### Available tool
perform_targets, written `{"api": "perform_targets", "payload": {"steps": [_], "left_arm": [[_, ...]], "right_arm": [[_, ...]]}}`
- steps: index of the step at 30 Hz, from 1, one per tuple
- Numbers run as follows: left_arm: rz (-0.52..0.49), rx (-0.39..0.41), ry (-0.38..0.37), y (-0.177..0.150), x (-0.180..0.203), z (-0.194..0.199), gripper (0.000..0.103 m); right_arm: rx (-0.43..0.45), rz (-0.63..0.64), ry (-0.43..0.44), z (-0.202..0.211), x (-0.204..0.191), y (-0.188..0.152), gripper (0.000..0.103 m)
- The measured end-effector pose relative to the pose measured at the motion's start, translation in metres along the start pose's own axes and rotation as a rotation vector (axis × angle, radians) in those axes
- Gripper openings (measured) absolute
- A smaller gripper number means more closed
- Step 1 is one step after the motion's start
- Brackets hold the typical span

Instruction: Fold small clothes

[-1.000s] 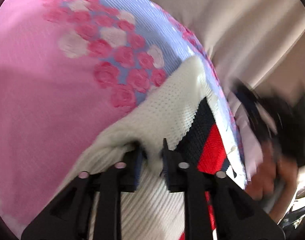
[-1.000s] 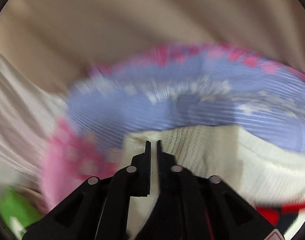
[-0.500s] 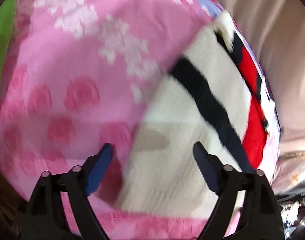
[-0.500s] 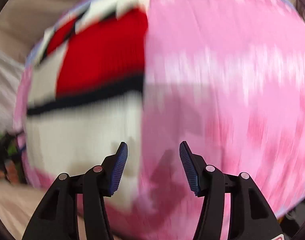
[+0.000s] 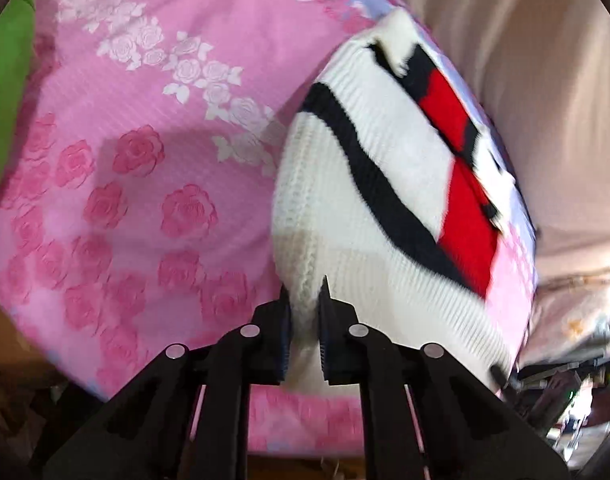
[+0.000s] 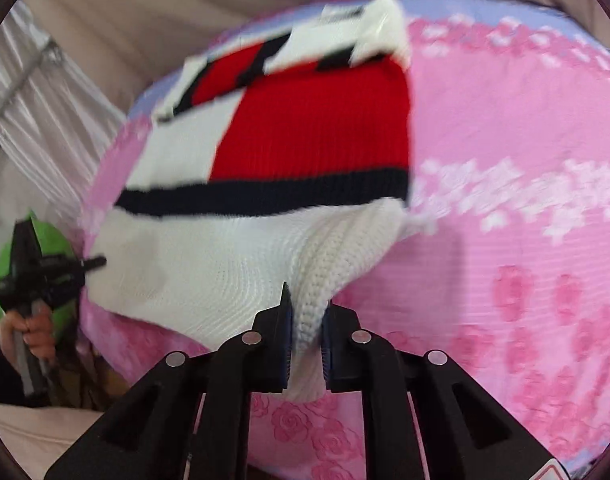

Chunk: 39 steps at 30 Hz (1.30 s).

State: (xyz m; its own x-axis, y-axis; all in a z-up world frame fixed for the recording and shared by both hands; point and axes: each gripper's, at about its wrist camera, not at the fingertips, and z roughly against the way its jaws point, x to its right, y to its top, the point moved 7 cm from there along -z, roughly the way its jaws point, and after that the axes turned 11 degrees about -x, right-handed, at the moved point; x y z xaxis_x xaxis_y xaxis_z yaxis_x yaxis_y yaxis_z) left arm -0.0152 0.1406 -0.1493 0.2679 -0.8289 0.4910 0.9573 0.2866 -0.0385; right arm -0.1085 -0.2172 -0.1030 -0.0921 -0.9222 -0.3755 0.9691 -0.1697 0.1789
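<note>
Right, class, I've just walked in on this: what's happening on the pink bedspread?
A person is folding a small knitted sweater, white with a navy stripe and red blocks, on a pink rose-patterned bedspread. Each hand works a hand-held gripper. The left hand-held gripper has just closed on the sweater's near white edge, and the right hand-held gripper has just closed on a bunched white fold at another edge. Both pinch the knit. The sweater lies partly folded, with the next fold not yet made.

White knit sweater (image 5: 369, 184) with navy stripe and red block, pink rose-patterned bedsheet (image 5: 145, 168) edged lilac, beige curtain (image 5: 545, 80)
</note>
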Motion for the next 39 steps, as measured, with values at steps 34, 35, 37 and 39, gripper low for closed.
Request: {"api": "perform_targets", "payload": {"steps": [34, 35, 37, 39], "left_arm": [[-0.082, 0.162, 0.033, 0.151, 0.119, -0.057, 0.037], [-0.084, 0.213, 0.004, 0.150, 0.118, -0.041, 0.054], [-0.122, 0.296, -0.025, 0.139, 0.115, -0.013, 0.071], [-0.196, 0.335, -0.028, 0.121, 0.110, 0.004, 0.079]], "right_arm": [[0.271, -0.423, 0.125, 0.006, 0.115, 0.178, 0.023], [0.310, -0.417, 0.134, 0.021, 0.115, 0.178, 0.032], [0.366, -0.362, 0.120, 0.045, 0.111, 0.170, 0.048], [0.341, -0.272, 0.049, 0.050, 0.100, 0.153, 0.049]]}}
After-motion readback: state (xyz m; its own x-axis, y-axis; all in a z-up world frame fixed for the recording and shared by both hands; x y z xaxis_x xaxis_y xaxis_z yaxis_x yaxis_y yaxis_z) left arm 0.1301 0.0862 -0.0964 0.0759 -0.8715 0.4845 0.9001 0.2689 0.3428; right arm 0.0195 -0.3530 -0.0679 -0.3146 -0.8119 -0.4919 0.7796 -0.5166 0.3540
